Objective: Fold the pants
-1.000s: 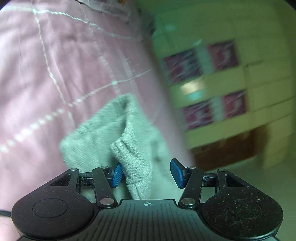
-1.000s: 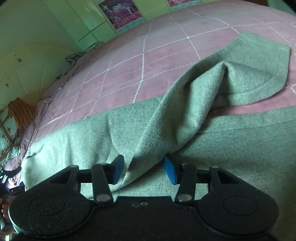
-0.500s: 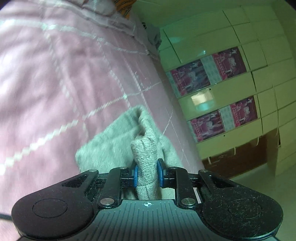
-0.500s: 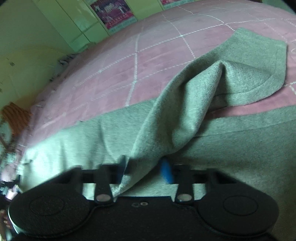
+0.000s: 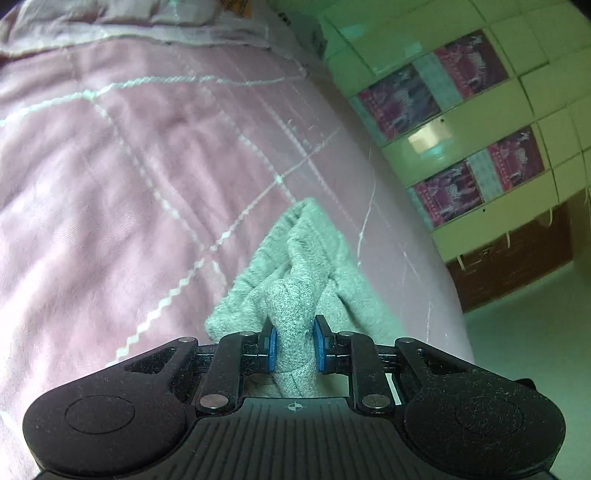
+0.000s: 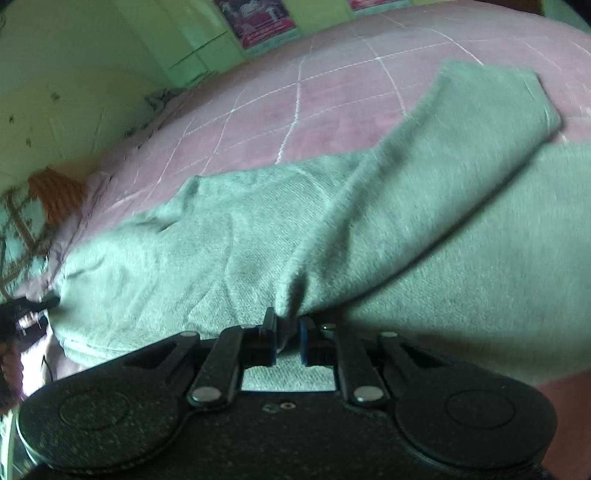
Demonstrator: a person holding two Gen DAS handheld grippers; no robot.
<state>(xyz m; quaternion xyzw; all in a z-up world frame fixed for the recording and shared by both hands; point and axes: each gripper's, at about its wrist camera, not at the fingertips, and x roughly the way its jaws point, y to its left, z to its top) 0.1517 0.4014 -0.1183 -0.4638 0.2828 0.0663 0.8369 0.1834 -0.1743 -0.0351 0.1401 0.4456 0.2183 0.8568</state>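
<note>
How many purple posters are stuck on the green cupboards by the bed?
4 in the left wrist view: two upper posters, two lower posters. More may be hidden outside the view.

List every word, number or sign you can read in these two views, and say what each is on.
None can be read.
Posters on the cupboard doors: print too blurred.
Poster strip behind the bed: too blurred.
Left tool's body: only a small crosshair mark, no letters.

Grey knit pants [image 6: 369,229], bunched on bed
</note>
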